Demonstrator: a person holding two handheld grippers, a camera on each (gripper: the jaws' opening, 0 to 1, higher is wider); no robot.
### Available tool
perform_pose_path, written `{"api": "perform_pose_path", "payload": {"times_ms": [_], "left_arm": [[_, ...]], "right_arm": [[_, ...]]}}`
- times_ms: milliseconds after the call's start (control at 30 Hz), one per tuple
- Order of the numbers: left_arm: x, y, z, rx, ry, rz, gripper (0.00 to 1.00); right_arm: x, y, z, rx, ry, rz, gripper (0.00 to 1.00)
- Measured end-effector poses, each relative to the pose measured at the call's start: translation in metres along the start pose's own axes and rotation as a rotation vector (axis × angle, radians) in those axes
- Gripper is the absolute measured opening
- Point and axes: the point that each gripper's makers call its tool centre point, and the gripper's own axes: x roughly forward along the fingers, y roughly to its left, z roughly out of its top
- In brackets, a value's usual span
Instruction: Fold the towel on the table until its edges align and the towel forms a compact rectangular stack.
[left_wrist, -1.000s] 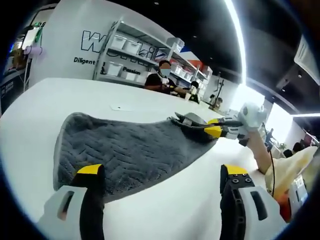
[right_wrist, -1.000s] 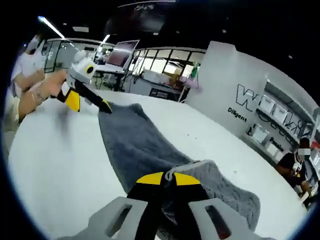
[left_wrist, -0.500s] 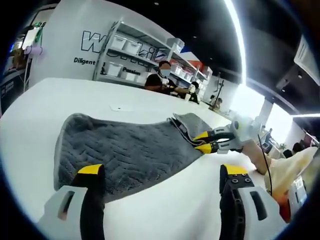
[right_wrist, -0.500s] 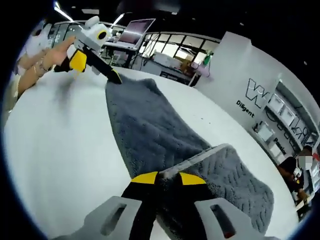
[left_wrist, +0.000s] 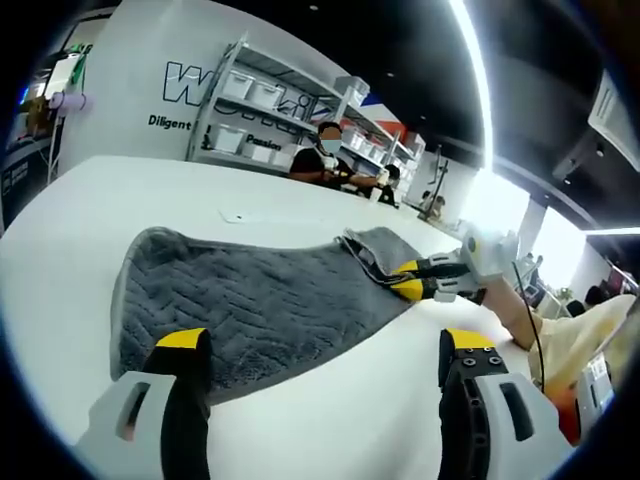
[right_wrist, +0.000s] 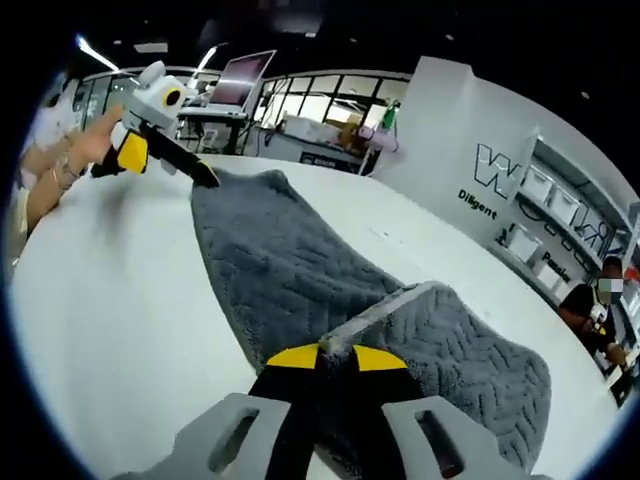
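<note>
A grey textured towel (left_wrist: 260, 295) lies spread on the white table (left_wrist: 330, 420). In the left gripper view my left gripper (left_wrist: 325, 345) stands open, its jaws wide apart, and the left jaw hangs over the towel's near edge. My right gripper (left_wrist: 405, 283) comes in from the right, shut on the towel's turned-up end. In the right gripper view my right gripper (right_wrist: 335, 357) pinches a pale hemmed edge of the towel (right_wrist: 290, 270), a flap of which is folded over. The left gripper (right_wrist: 203, 178) hovers at the towel's far corner.
A small flat thing (left_wrist: 232, 215) lies on the table beyond the towel. A person (left_wrist: 325, 150) sits at the far side, before shelves with bins (left_wrist: 250, 110). A hand (right_wrist: 75, 160) holds the left gripper. Desks with a screen (right_wrist: 240, 95) stand behind.
My right gripper has come down and slightly inward with the towel end, from lifted to close to the table. The left gripper has stayed open in place.
</note>
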Motion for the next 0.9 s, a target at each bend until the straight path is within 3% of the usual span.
{"api": "perform_pose_path", "payload": {"times_ms": [133, 233, 400, 900], "left_arm": [[-0.002, 0.000, 0.003, -0.001, -0.010, -0.003, 0.93], [-0.002, -0.001, 0.005, -0.001, -0.017, -0.006, 0.93], [-0.002, 0.000, 0.004, -0.004, -0.016, -0.003, 0.93], [-0.010, -0.001, 0.012, -0.003, -0.047, -0.005, 0.93]], "right_arm": [[-0.009, -0.004, 0.026, 0.018, -0.070, -0.017, 0.02], [-0.014, -0.012, 0.047, -0.016, -0.110, -0.062, 0.02], [-0.016, -0.015, 0.069, -0.019, -0.142, -0.074, 0.02], [0.010, 0.020, 0.108, -0.005, -0.162, 0.046, 0.02]]}}
